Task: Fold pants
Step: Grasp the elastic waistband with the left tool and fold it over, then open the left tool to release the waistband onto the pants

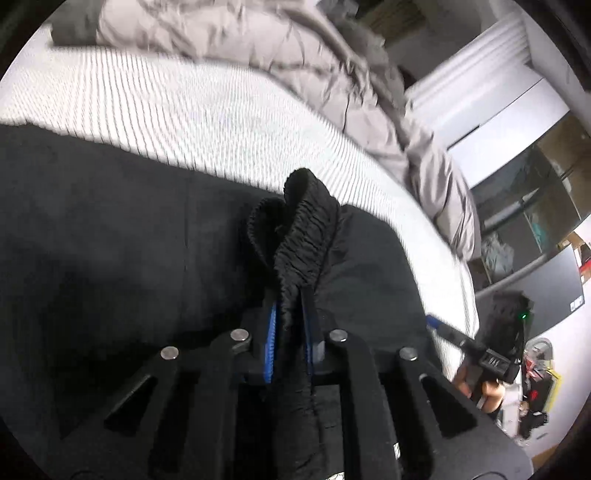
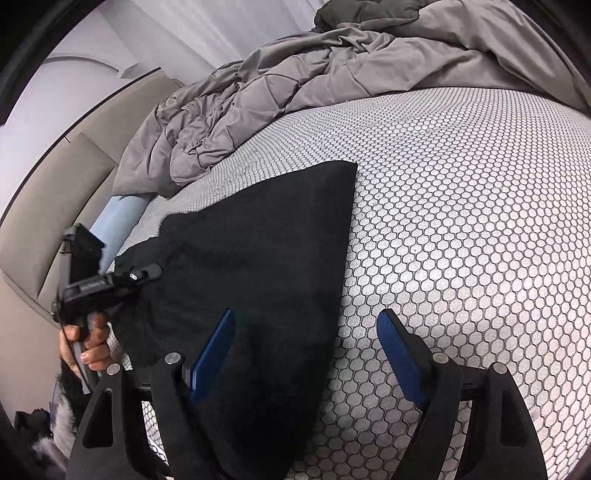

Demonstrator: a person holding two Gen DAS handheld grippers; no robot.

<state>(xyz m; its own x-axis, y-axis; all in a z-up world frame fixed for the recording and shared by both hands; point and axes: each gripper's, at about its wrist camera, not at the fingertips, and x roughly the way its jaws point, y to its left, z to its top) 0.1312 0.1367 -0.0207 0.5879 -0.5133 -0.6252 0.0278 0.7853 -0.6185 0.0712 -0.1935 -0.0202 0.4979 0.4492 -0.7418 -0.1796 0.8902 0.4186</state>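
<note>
Left gripper (image 1: 290,325) is clamped on the gathered elastic waistband (image 1: 303,236) of the black pants (image 2: 258,251), spread on the mattress (image 2: 461,221) ahead. Right gripper (image 2: 306,354) is held open astride the hem edge. Soft, limp, light cloth is expected; edges should be pinched.

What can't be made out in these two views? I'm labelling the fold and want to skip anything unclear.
- Left gripper: its blue pads are mostly buried in the bunched waistband of the pants.
- Pants, left wrist view: the gripper body covers their near part.
- Pants, right wrist view: the near end runs behind the open right gripper and off the bottom edge.
- Duvet, left wrist view: blurred.
</note>
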